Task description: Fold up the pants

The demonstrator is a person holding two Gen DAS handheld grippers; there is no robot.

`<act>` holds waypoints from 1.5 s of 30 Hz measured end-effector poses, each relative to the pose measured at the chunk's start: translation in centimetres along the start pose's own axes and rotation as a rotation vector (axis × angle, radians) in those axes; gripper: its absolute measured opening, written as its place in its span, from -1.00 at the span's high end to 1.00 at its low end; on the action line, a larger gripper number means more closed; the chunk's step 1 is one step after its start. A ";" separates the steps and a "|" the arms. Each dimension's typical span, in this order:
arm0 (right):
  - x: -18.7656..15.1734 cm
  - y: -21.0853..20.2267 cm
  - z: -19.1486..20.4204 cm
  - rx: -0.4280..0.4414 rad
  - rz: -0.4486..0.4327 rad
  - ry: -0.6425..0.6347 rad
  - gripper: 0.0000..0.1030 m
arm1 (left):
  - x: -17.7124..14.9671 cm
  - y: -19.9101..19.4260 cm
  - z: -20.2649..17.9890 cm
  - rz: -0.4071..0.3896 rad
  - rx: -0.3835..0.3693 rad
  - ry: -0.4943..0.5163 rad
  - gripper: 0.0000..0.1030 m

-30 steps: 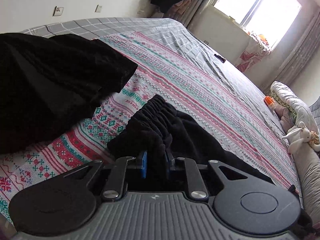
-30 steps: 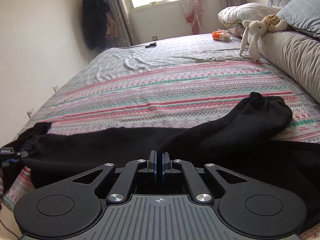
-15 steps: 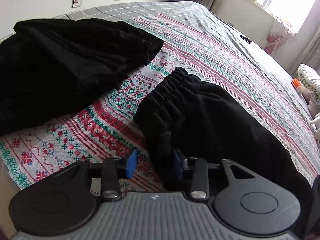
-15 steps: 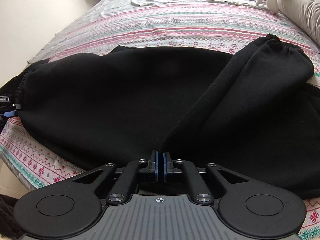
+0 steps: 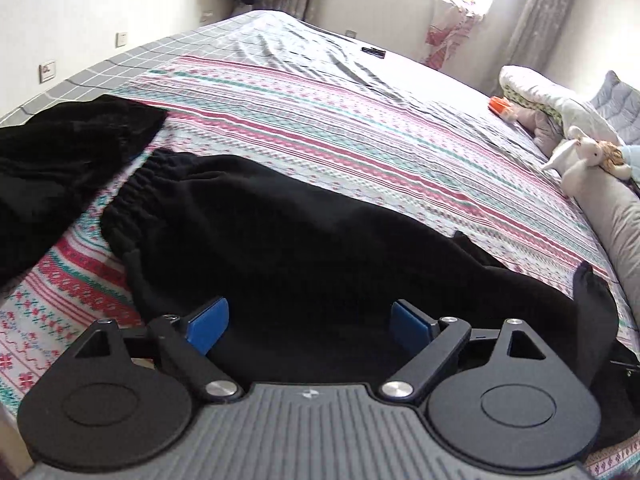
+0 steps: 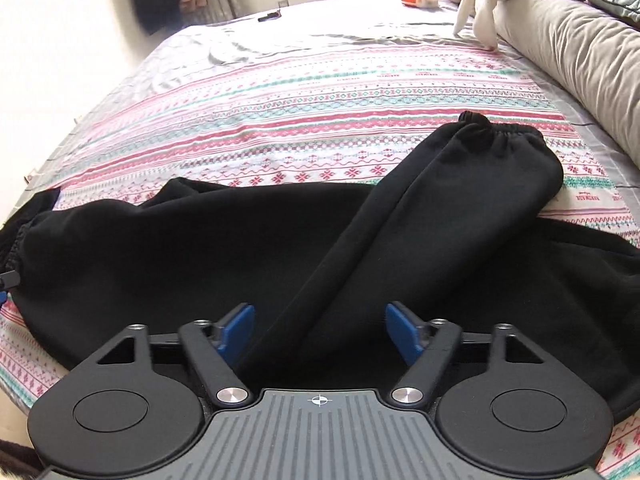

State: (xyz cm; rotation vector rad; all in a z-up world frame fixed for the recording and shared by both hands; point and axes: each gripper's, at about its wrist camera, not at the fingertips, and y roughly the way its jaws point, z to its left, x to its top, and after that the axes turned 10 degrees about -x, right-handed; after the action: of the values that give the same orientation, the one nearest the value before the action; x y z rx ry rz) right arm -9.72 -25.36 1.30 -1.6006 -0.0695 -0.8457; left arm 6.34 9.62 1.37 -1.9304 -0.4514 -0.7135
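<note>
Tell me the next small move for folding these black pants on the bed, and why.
Probably bring the right claw forward to the cuffed leg and pinch its elastic cuff. Both claws are open and hold nothing, the left claw above the black pants. That leg lies slanted across the rest, so it likely needs straightening before any fold.

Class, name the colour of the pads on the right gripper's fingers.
Blue. The pads of the right gripper show best in the right wrist view.
</note>
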 end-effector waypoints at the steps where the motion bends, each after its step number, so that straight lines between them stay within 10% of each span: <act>1: 0.3 0.0 -0.2 -0.011 -0.005 0.000 -0.57 | 0.0 0.7 -1.1 0.007 -0.015 0.018 -1.00; 26: 8.6 8.5 -6.8 -0.090 0.055 0.117 -0.67 | -2.3 15.2 -21.6 0.131 -0.440 0.279 -1.00; 31: 9.4 10.1 -8.2 -0.055 0.062 0.188 -0.67 | -3.1 17.9 -23.6 0.153 -0.527 0.299 -0.60; 38: 9.9 10.6 -8.7 -0.050 0.056 0.170 -0.67 | -5.3 19.5 -23.7 0.147 -0.617 0.260 0.55; 45: 9.8 10.0 -8.7 -0.078 0.039 0.137 -0.65 | -6.7 16.3 -26.2 0.131 -0.792 0.393 0.60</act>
State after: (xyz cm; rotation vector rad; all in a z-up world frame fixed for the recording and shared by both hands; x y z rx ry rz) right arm -1.79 -39.36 -1.94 -1.6070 0.0931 -0.9346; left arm 3.43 -21.07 -5.19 -2.4197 0.2509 -1.2802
